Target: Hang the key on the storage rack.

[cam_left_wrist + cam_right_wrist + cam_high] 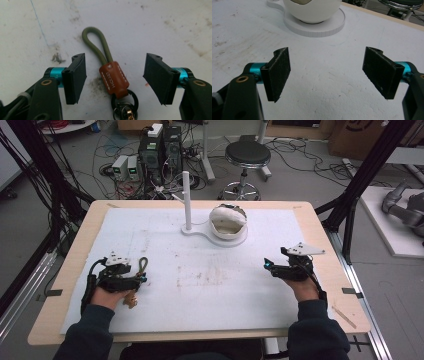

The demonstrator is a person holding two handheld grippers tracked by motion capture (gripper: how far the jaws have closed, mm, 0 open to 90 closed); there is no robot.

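A keychain [113, 78] lies on the white mat: an olive cord loop [96, 41] runs into a brown leather sleeve, with a black ring and brass clip below it. My left gripper [115, 67] straddles the sleeve, pads standing apart from it on both sides, open. In the high view the keychain [143, 265] lies at the front left, at the tips of the left gripper [140, 280]. At the front right, my right gripper [268, 265] rests low over the mat, and its own view shows the right gripper [327, 62] open with nothing between the pads.
A white stand with an upright post [187, 200] and a round base [235, 240] carries a white bowl-shaped object [228, 221] at the back middle of the mat; its base [319, 26] lies ahead of the right gripper. The mat [210, 285] is stained in the middle.
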